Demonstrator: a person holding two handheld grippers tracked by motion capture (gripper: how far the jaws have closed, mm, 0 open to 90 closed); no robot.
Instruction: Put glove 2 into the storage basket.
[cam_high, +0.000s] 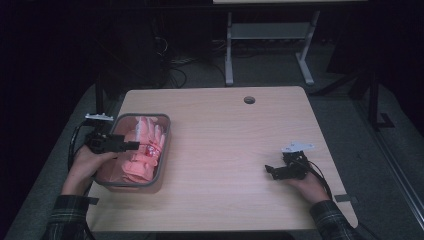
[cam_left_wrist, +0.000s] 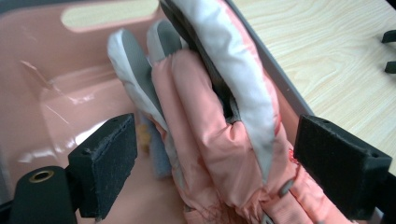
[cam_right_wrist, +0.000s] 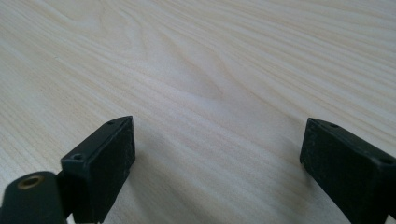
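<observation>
Pink padded gloves (cam_high: 142, 150) with white and grey palms lie heaped in a grey-rimmed pink bin (cam_high: 167, 131) at the table's left side. My left gripper (cam_high: 131, 145) hovers over the bin's near half, pointing right. In the left gripper view its jaws stand wide apart on either side of the gloves (cam_left_wrist: 210, 126), and the pads are off the fabric; the bin's glossy wall (cam_left_wrist: 51, 88) lies behind. My right gripper (cam_high: 269, 170) rests low over bare wood at the right front, open with nothing between its pads (cam_right_wrist: 215, 168).
The light wooden table (cam_high: 225, 135) has a round cable hole (cam_high: 249, 100) near its far edge. A white-legged table frame (cam_high: 229, 55) and cables stand on the floor beyond. The bin sits close to the table's left edge.
</observation>
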